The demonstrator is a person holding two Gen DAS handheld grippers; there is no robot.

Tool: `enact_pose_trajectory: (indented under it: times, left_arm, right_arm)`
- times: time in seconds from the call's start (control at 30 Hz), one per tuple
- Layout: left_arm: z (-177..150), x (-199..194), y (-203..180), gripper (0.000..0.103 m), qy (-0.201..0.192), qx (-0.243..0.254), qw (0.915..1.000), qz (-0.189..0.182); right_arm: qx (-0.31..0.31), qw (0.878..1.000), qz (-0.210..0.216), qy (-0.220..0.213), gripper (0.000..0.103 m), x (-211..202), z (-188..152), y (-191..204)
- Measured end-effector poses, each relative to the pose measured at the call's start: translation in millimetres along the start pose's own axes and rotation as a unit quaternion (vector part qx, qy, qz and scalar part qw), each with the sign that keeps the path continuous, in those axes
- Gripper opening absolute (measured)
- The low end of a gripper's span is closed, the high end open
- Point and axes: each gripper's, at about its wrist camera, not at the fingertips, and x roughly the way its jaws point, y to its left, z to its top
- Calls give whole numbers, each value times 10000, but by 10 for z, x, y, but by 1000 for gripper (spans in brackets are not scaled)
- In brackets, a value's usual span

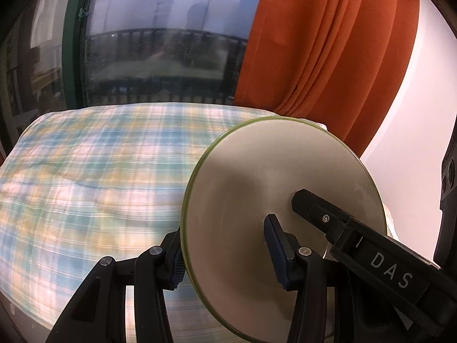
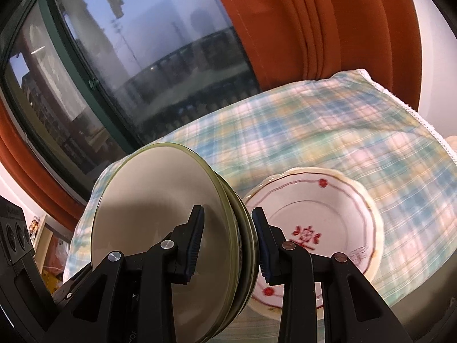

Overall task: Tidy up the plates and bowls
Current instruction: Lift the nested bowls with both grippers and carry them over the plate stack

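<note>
Clamped from both sides in my left fingers (image 1: 225, 254) and right fingers (image 2: 228, 243), the green-rimmed plates (image 2: 171, 214) hang on edge above the checked worktop (image 1: 85, 171), so I'd level them gently before lowering onto the flowered plate (image 2: 314, 217).

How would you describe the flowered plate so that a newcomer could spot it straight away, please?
Start at the checked tablecloth below the orange curtain. On it, to the right of the green-rimmed bowls held on edge, lies the flowered plate: flat, scalloped, white, with red flowers, while the bowls are plain.
</note>
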Motion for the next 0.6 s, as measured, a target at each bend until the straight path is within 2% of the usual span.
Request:
enact_pose_trajectory:
  times: [0.27,0.6]
  left_arm:
    - [-22,167,-306,48,159,135,9997,-158]
    - [-99,413,-573,48,485,147,9981,-342]
  right_arm:
    - [169,9997,-154,-50,38,-116,46,-355]
    - [340,9984,-437,89,38,-135,47,-701]
